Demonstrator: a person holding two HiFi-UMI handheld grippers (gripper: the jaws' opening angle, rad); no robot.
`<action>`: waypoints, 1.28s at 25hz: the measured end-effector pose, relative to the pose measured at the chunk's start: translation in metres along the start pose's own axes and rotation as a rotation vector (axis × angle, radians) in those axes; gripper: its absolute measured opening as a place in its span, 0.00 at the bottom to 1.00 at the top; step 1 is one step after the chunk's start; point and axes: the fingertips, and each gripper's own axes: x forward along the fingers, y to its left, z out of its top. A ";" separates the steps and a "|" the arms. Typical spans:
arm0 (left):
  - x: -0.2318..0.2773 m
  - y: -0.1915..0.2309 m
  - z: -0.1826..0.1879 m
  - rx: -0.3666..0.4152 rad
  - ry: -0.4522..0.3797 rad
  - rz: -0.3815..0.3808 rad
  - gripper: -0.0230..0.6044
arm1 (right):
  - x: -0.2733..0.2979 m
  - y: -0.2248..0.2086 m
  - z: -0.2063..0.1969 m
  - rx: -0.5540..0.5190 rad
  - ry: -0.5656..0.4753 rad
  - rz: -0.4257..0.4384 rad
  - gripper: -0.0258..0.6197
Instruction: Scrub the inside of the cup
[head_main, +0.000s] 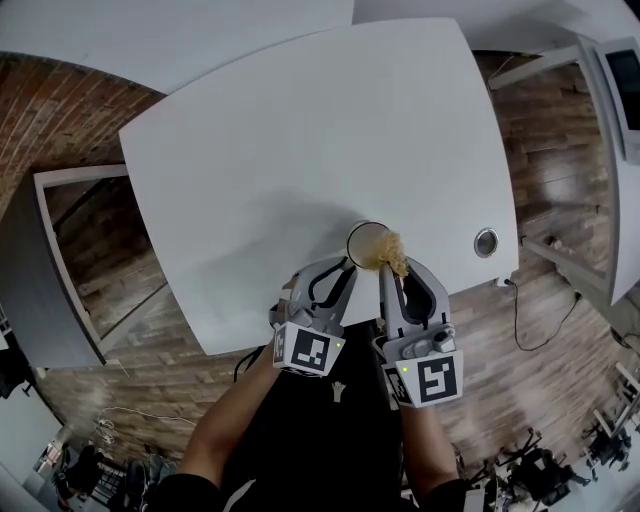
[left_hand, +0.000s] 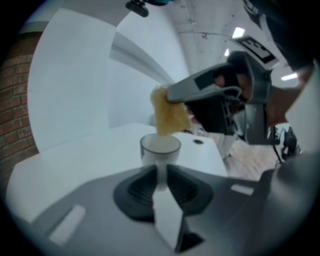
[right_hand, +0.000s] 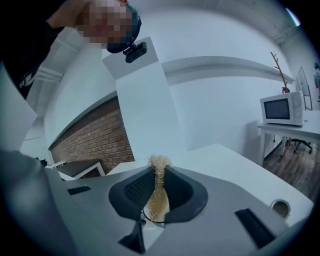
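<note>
A pale cup (head_main: 362, 240) stands upright near the front edge of the white table (head_main: 300, 140). My left gripper (head_main: 343, 268) meets its near side. In the left gripper view the jaws (left_hand: 161, 172) stand close together on a narrow white part at the cup's (left_hand: 160, 147) near wall. My right gripper (head_main: 395, 266) is shut on a yellowish fibrous scrubber (head_main: 392, 252) that hangs just above the cup's right rim. The scrubber (left_hand: 169, 114) hovers over the cup's mouth, held by the right gripper (left_hand: 175, 95). In the right gripper view the scrubber (right_hand: 159, 197) fills the jaws (right_hand: 159, 175), with the cup's rim (right_hand: 150, 221) below.
A round metal grommet (head_main: 486, 242) sits in the table to the right of the cup, also seen as a grommet (right_hand: 280, 207) in the right gripper view. The table's front edge runs just behind both grippers. A microwave (right_hand: 281, 108) stands on a side table at the right.
</note>
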 end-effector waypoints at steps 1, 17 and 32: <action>0.000 0.000 0.001 -0.001 0.000 0.000 0.14 | 0.005 0.001 -0.004 -0.009 0.010 0.005 0.11; -0.001 -0.001 0.004 0.005 -0.001 -0.005 0.14 | 0.037 0.007 -0.038 -0.236 0.319 0.056 0.25; 0.000 -0.003 0.004 0.001 0.006 -0.012 0.14 | 0.033 0.004 -0.052 -0.295 0.479 0.059 0.10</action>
